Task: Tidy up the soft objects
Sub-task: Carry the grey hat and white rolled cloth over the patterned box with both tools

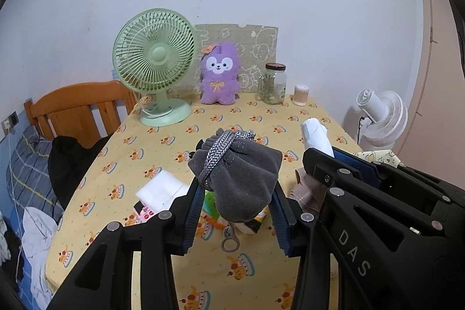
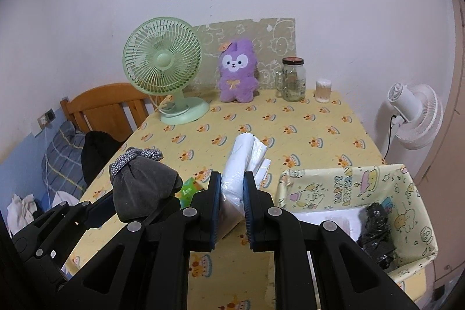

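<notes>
My left gripper (image 1: 237, 188) is shut on a grey velvet drawstring pouch (image 1: 241, 176) with a braided grey cord, held above the table. The pouch also shows in the right wrist view (image 2: 142, 188), left of my right gripper (image 2: 232, 188). My right gripper is shut on a rolled white plastic bag (image 2: 244, 161), also held above the table; it shows in the left wrist view (image 1: 316, 135) at the right. A yellow fabric storage bin (image 2: 348, 185) stands at the right front, holding a black crumpled bag (image 2: 376, 225) and something white.
On the yellow tablecloth (image 1: 232, 118) lie a white folded cloth (image 1: 162, 188) and small colourful packets (image 1: 209, 205) under the pouch. At the back stand a green fan (image 1: 154, 63), a purple plush (image 1: 221, 74), a glass jar (image 1: 273, 83) and a swab tub (image 1: 301, 95). A wooden bed (image 1: 78, 106) is left.
</notes>
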`<move>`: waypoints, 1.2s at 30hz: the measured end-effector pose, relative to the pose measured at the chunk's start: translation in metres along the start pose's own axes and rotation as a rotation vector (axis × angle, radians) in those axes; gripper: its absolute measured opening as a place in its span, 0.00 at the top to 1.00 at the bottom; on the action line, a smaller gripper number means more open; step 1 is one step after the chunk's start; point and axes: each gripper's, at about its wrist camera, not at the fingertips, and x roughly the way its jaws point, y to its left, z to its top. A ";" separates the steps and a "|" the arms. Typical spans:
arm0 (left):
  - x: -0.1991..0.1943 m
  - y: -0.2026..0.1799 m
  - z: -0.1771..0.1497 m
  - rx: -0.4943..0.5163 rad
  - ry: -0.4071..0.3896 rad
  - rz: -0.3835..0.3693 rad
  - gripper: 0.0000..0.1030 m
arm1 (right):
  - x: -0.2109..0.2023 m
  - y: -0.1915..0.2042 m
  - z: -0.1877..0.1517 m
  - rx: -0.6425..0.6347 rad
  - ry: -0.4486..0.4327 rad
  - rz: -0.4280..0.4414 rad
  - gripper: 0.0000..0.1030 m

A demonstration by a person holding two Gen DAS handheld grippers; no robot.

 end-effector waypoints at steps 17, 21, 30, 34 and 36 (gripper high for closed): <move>-0.001 -0.040 0.009 0.038 -0.033 -0.048 0.56 | -0.016 -0.038 0.008 0.016 -0.044 -0.024 0.83; 0.002 -0.050 0.010 0.047 -0.036 -0.065 0.56 | -0.019 -0.049 0.008 0.023 -0.048 -0.039 0.83; 0.009 -0.076 0.012 0.074 -0.034 -0.108 0.56 | -0.023 -0.076 0.006 0.046 -0.054 -0.076 0.83; 0.013 -0.088 0.012 0.087 -0.032 -0.131 0.56 | -0.026 -0.089 0.005 0.057 -0.055 -0.098 0.83; 0.015 -0.095 0.012 0.093 -0.030 -0.144 0.56 | -0.027 -0.094 0.004 0.057 -0.057 -0.109 0.83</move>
